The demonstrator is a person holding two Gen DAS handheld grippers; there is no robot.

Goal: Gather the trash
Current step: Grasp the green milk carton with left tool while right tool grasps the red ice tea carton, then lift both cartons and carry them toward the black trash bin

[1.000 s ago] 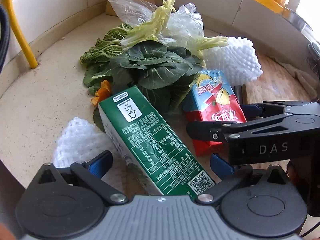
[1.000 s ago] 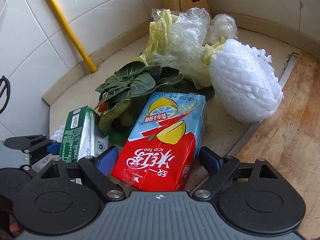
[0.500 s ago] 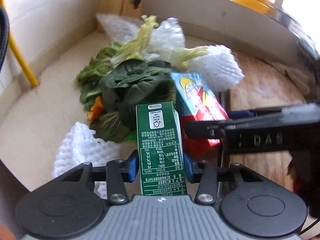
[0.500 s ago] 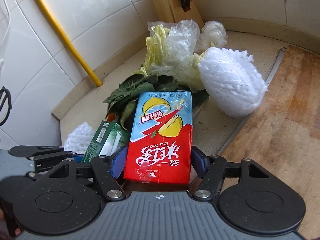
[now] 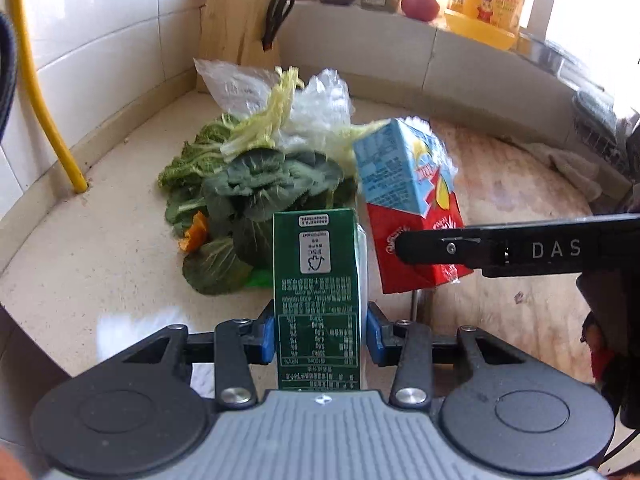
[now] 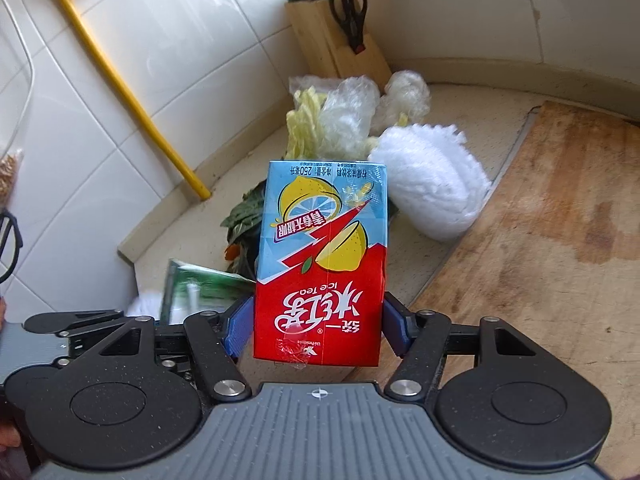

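Both cartons have come up off the surface (image 5: 100, 248) since a second ago, when they lay flat among the scraps with my tongs wide around them. Now my left tongs (image 5: 320, 338) are clamped on the green carton (image 5: 316, 280), the blue pads pressing its two narrow sides near the base, so it stands out straight along the fingers. My right tongs (image 6: 318, 330) hold the iced tea carton (image 6: 322, 264) the same way, gripped low on its red end with the blue lemon end pointing away from me. I judge that a grip near one end keeps most of each box in sight and leaves the far end free to go first into whatever bin I carry them to; no bin shows in either view.

From the left camera the iced tea carton hangs in the air just right of the green one, the two apart, with the right tongs' black arm crossing in front of it.

Left behind on the surface are the leafy greens (image 5: 256, 192), a bit of orange peel (image 5: 196, 232), the crumpled plastic bags (image 6: 352, 116) and the white foam net (image 6: 432, 184) next to the wooden cutting board (image 6: 540, 240). So I reckon the collecting is only begun. The cartons look light and stiff, but squeezed too hard they could buckle
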